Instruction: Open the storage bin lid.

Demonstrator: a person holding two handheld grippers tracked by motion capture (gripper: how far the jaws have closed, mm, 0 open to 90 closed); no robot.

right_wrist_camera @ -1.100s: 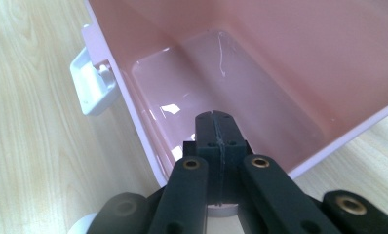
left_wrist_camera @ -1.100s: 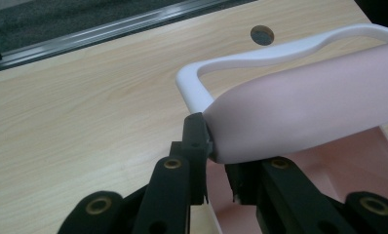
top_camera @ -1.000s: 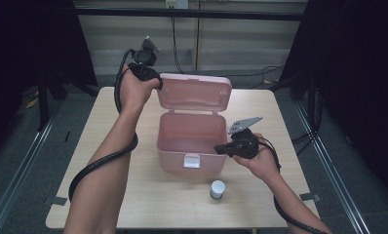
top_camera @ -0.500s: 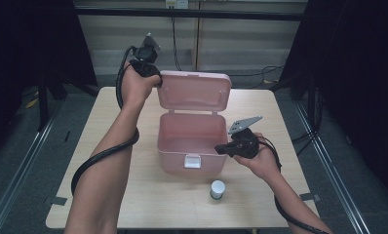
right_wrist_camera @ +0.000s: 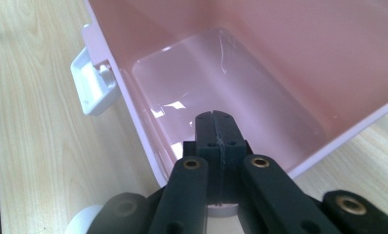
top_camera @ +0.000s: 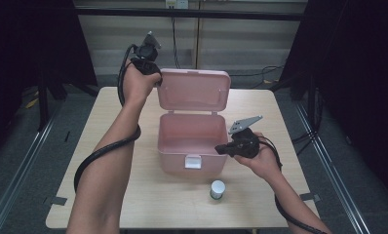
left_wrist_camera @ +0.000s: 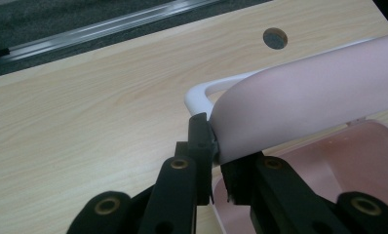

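Pink box (top_camera: 192, 141) stands near the middle of the wooden surface (top_camera: 109, 117), its long axis running left to right across the high view, mouth upward, white front latch (top_camera: 192, 161) facing me. Its lid (top_camera: 194, 90) stands raised at the rear edge, inner face toward me, long axis parallel to the box. My left tool (top_camera: 155, 78) is clamped on the lid's left edge; the left gripper view shows the pads (left_wrist_camera: 202, 141) pressing on the rounded pink rim (left_wrist_camera: 304, 97), beside a white handle loop (left_wrist_camera: 202, 95). Its jaws have just been closing a little further on that rim. My right tool (top_camera: 220, 149) lies at the box's right front corner, jaws fully together with nothing between them, its tip over the open interior (right_wrist_camera: 221, 83), which holds nothing. A small white-capped jar (top_camera: 217, 189) stands on the surface in front of the box, just beside my right wrist and apart from both tools. A round hole (left_wrist_camera: 275, 38) pierces the surface beyond the lid. Compared with a second ago, the lid stands slightly more upright and my left hand (top_camera: 138, 85) sits marginally higher; my right hand (top_camera: 262, 158), the box and the jar have not shifted.
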